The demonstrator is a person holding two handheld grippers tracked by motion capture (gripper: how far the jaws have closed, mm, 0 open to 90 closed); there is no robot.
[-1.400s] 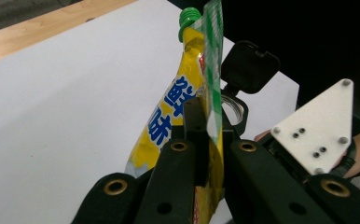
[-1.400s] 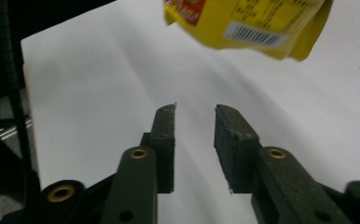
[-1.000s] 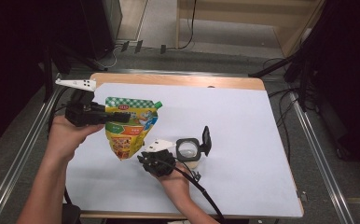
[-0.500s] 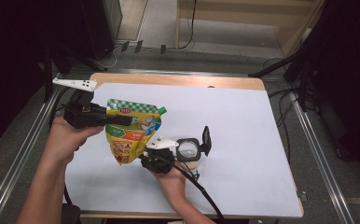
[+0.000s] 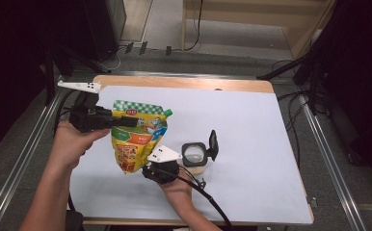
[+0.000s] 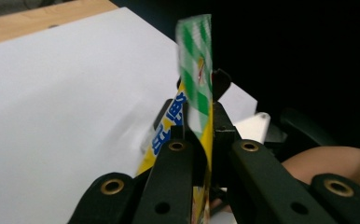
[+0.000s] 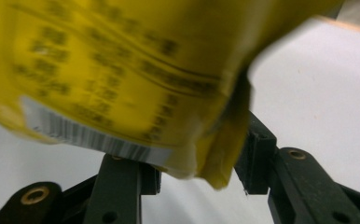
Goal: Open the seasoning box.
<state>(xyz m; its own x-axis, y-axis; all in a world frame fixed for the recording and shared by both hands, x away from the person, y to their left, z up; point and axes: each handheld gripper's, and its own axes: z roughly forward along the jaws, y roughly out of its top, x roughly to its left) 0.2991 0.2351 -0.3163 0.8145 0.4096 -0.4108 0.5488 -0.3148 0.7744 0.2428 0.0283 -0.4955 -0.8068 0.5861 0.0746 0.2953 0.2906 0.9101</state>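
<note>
At the left of the high view, the left gripper [image 5: 126,121] is clamped tight on the top seam of a yellow pouch [image 5: 138,139] with a green checked header and holds it above the white bench [image 5: 251,125]. In the left gripper view the header [image 6: 196,70] stands edge-on between the closed jaws, thin as a card.

Moving right, the pouch hangs down and slants toward the right gripper [image 5: 148,166], which sits under its lower corner. That gripper's jaws have just been opening; in the right gripper view the pouch bottom [image 7: 136,84] lies between them, and the pads stand clear of it on both sides, about half spread. So the right gripper looks to have let go, and the pouch's weight is on the left gripper alone.

Further right stands a small open jar [image 5: 194,156] with its black flip lid [image 5: 213,144] raised, just beside the right hand.

Judged from this, the pouch is lifted and gripped at the top, and the jar is open. The green cap [image 5: 167,113] at the pouch's upper right corner is still on. Opening the pouch and pouring, if that is the aim, are left.

The print on the pouch is blurred in both gripper views. The jar's contents cannot be made out. Whether the right pads graze the pouch is uncertain.
</note>
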